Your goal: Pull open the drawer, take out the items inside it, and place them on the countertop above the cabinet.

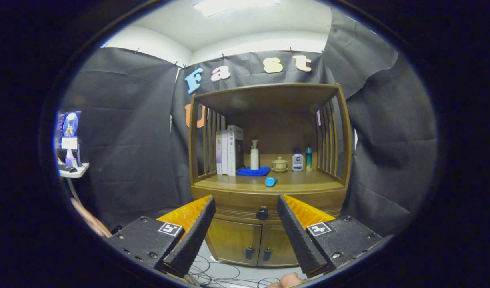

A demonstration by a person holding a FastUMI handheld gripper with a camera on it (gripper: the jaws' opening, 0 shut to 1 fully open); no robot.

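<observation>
The black ridged tongs (246, 200) gape wide at lower centre, gripping nothing. Between their tips, beyond them, sits the closed brown wooden drawer (269, 202) with its round black knob (262, 213), under the desk (301, 185) carrying a small blue cylinder (271, 181).

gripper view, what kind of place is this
Likely a staged recording booth, not a real home: black cloth walls surround a lone wooden cabinet with its drawer knob, cables trail on the floor, and the open fingers face it.
</observation>
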